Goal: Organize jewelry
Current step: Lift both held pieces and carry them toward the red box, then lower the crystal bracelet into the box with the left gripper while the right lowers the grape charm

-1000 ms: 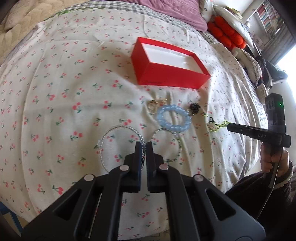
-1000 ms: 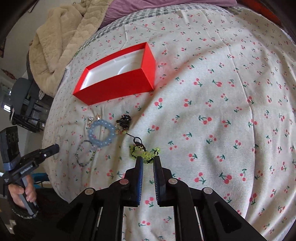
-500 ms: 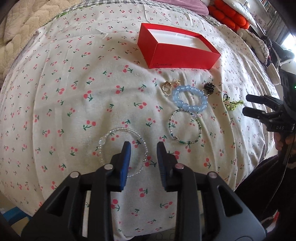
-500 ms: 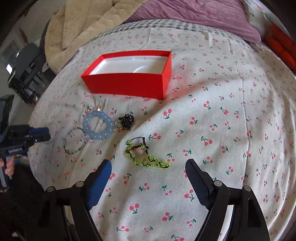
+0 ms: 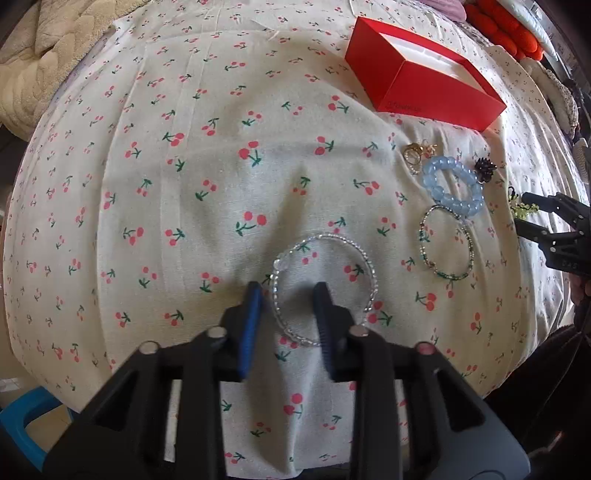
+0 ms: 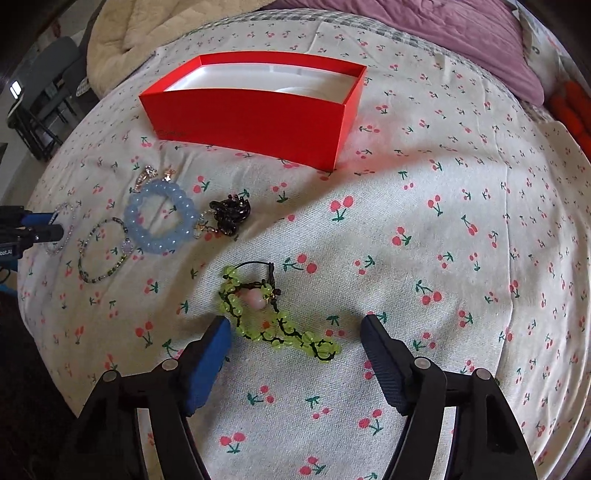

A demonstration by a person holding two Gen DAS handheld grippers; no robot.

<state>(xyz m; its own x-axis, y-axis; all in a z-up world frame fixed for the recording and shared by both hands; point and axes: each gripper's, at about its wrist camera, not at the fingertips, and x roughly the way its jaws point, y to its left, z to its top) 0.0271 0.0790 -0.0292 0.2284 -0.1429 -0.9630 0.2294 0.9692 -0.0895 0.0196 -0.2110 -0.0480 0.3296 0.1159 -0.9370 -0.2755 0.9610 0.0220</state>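
Note:
My left gripper [image 5: 288, 295] points down at the cherry-print bedspread [image 5: 207, 192], jaws closing; the near-left rim of a clear bead bracelet [image 5: 364, 254] lies between its fingers, unpressed. My right gripper [image 6: 295, 325] is wide, jaws closing, straddling a green bead bracelet [image 6: 273, 328] with a pink bead, pads apart from it. Further back stands an open red box [image 6: 251, 118] with a white lining. Beside it lie a blue bead bracelet [image 6: 146, 240], a thin dark bracelet [image 6: 83, 258], a black charm [image 6: 231, 214] and gold pieces [image 6: 147, 173].
The right gripper [image 5: 524, 210] shows at the left wrist view's right edge; the left gripper [image 6: 55, 225] shows at the right wrist view's left edge. A beige blanket [image 6: 122, 33], a purple pillow [image 6: 461, 33] and orange cushions [image 5: 506, 29] lie behind the box. The bed edge is near.
Both grippers went from shut to open and sank toward the bedspread. The left came over the clear bracelet's rim; the right rolled and now spans the green bracelet.

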